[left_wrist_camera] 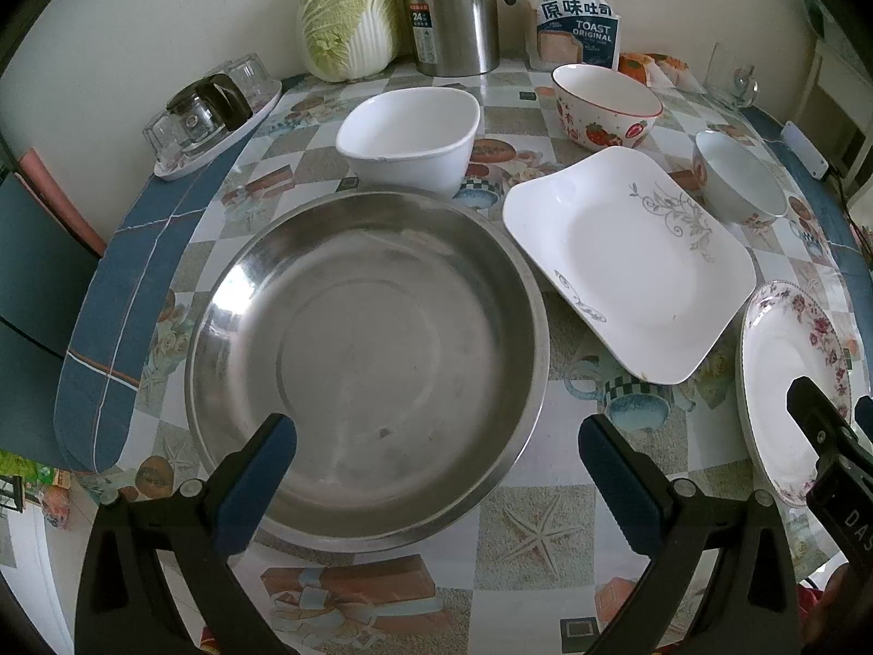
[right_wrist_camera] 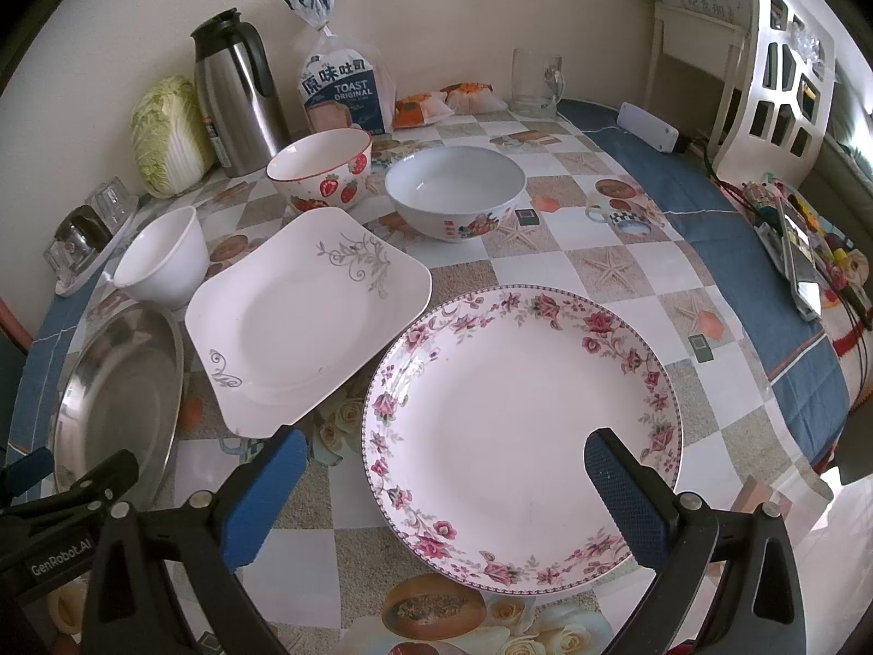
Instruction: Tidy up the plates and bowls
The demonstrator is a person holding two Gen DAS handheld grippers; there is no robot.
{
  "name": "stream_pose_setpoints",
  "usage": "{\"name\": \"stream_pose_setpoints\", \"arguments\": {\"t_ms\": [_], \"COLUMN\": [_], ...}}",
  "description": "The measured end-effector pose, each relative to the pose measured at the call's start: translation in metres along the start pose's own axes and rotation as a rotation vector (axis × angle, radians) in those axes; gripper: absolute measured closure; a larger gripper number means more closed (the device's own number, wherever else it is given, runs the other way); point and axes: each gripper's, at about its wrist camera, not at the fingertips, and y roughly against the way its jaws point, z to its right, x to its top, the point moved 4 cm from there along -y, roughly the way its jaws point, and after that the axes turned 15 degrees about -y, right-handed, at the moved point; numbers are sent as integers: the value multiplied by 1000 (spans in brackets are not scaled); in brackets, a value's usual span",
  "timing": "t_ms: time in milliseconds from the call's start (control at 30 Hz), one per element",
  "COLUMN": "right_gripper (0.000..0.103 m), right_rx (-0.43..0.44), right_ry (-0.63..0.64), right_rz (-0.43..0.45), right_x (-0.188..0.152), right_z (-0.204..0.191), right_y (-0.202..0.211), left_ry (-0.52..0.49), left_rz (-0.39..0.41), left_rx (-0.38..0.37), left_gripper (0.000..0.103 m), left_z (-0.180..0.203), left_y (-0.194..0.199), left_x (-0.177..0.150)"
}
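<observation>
Both tongs, left tongs (left_wrist_camera: 436, 469) and right tongs (right_wrist_camera: 442, 496), hang spread and empty. Near them on the worktop (right_wrist_camera: 616, 273) sit a light, slippery steel basin (left_wrist_camera: 365, 365) and a fragile floral plate (right_wrist_camera: 518, 436); judged best pinched at their rims. The far bread bag (right_wrist_camera: 341, 95) reads "TOAST ORIGINAL".

Right hand-held gripper (right_wrist_camera: 439, 491) spread wide above floral plate (right_wrist_camera: 521, 436); square plate (right_wrist_camera: 305, 316) just beside, possibly touching.
</observation>
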Motion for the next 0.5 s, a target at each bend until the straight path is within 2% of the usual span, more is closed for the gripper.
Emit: {"name": "stream_pose_setpoints", "arguments": {"t_ms": [500], "right_gripper": [0], "right_rx": [-4], "right_ry": [-2], "right_rz": [-8], "right_x": [-2], "right_z": [1], "right_y": [-2], "left_ry": [0], "left_rz": [0], "left_rx": [-1], "left_gripper": [0], "left_z": [1], "left_y": [-1], "left_x": [-1]}}
